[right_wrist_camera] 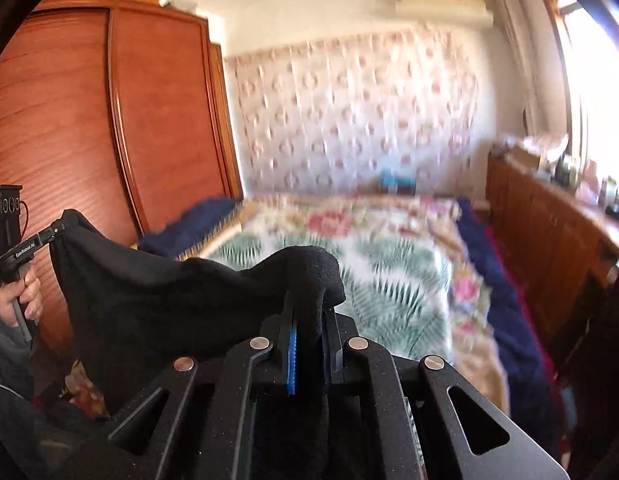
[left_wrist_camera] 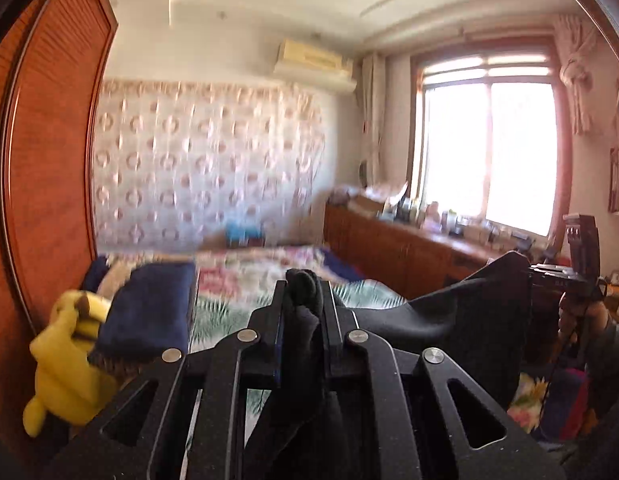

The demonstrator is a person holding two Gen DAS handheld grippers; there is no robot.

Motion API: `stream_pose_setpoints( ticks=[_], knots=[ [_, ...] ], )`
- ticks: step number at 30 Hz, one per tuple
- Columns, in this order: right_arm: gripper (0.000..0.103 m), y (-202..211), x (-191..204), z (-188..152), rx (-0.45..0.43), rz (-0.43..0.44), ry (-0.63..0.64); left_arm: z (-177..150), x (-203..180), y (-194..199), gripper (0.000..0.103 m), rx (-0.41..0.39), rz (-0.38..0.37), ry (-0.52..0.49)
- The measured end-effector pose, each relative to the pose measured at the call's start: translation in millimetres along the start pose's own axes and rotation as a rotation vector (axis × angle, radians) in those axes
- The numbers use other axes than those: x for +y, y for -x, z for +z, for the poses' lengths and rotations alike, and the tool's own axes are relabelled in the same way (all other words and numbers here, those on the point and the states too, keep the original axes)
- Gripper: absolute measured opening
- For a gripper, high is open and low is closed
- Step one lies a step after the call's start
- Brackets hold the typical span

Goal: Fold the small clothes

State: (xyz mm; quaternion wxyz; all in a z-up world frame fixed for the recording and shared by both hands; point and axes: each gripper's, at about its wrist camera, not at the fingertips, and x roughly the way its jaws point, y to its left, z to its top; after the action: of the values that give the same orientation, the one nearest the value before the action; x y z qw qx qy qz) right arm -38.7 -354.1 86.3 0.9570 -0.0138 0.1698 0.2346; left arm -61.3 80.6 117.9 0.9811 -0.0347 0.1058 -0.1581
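Fabric fills the bottom centre of the left wrist view: a soft black cloth garment (left_wrist_camera: 465,312) is bunched between the narrowly closed jaws of the left gripper (left_wrist_camera: 305,304), a knot of it poking up above the fingertips. From there the cloth stretches to the right of the frame, sagging in the middle, up to the right gripper (left_wrist_camera: 549,270) at the right edge, which pinches its far corner. Behind, at mid frame, lies a bed with a floral and fern-print cover (left_wrist_camera: 245,280). A folded dark blue blanket (left_wrist_camera: 149,308) and a yellow plush toy (left_wrist_camera: 65,360) sit at the lower left, beside a reddish-brown louvred wooden wardrobe (left_wrist_camera: 49,160). A bright window (left_wrist_camera: 489,152) glows at the upper right.

In the right wrist view, the right gripper (right_wrist_camera: 309,320) at bottom centre has its jaws almost together on a thick fold of the black garment (right_wrist_camera: 149,300), blue pads showing on either side of the cloth. The garment hangs in the air toward the left edge, above the bed cover (right_wrist_camera: 389,248), where the left gripper (right_wrist_camera: 63,226) clamps its other corner. The person's hand (right_wrist_camera: 23,296) grips that tool's handle at the left edge. The wardrobe (right_wrist_camera: 109,120) fills the upper left.
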Motion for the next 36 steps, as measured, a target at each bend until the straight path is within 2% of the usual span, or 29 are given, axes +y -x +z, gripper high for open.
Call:
stream_pose_setpoints(
  ticks=[5,8,11,15,18,21,23,24,25,26,27,28,30,33,36],
  knots=[
    [0.008,50.8,4.6,34.1,-0.145,-0.022,0.044,36.8,3.4,17.6,0.014,-0.103,0.031,-0.018],
    [0.008,61.9,4.9,56.1,-0.189,-0.041,0.089,54.2,8.6,0.9,0.014,-0.120,0.048,-0.042],
    [0.008,46.3,3.0,80.0,-0.195,-0.069,0.135,66.7,12.1,-34.6,0.014,-0.107,0.086,-0.075],
    [0.008,-12.5,-6.9,108.9,-0.139,-0.102,0.163,72.9,43.6,-113.4,0.014,-0.038,0.142,-0.065],
    [0.009,-86.3,-19.3,119.6,-0.069,-0.148,0.149,53.9,67.4,-178.8,0.017,0.011,0.188,-0.083],
    [0.012,-159.9,-23.1,122.4,0.018,-0.216,0.131,30.1,92.9,-241.4,0.019,0.113,0.211,-0.088],
    [0.035,-209.4,-26.0,113.9,0.088,-0.293,0.150,15.8,106.5,-266.6,0.030,0.178,0.242,-0.094],
    [0.041,-232.8,-29.4,106.5,0.128,-0.321,0.153,9.2,110.1,-272.5,0.043,0.200,0.235,-0.081],
    [0.047,-248.5,-31.0,102.9,0.157,-0.338,0.140,2.0,114.4,-275.2,0.048,0.217,0.228,-0.067],
    [0.048,-263.4,-34.9,97.1,0.195,-0.363,0.125,-2.4,112.2,-273.7,0.050,0.229,0.219,-0.063],
    [0.048,-272.6,-36.1,92.2,0.222,-0.376,0.113,-8.9,111.4,-271.2,0.059,0.246,0.205,-0.058],
    [0.048,-276.6,-37.9,86.7,0.233,-0.370,0.098,-12.8,106.8,-268.4,0.072,0.260,0.192,-0.060],
    [0.048,-280.9,-38.6,80.6,0.248,-0.343,0.065,-23.1,94.6,-258.1,0.081,0.274,0.172,-0.077],
    [0.048,-267.0,-35.9,74.5,0.275,-0.313,0.035,-37.3,82.5,-247.5,0.081,0.319,0.153,-0.092],
    [0.048,-244.1,-62.1,83.1,0.291,-0.275,0.024,-54.1,72.5,-237.7,0.081,0.362,0.129,-0.088]
  ],
)
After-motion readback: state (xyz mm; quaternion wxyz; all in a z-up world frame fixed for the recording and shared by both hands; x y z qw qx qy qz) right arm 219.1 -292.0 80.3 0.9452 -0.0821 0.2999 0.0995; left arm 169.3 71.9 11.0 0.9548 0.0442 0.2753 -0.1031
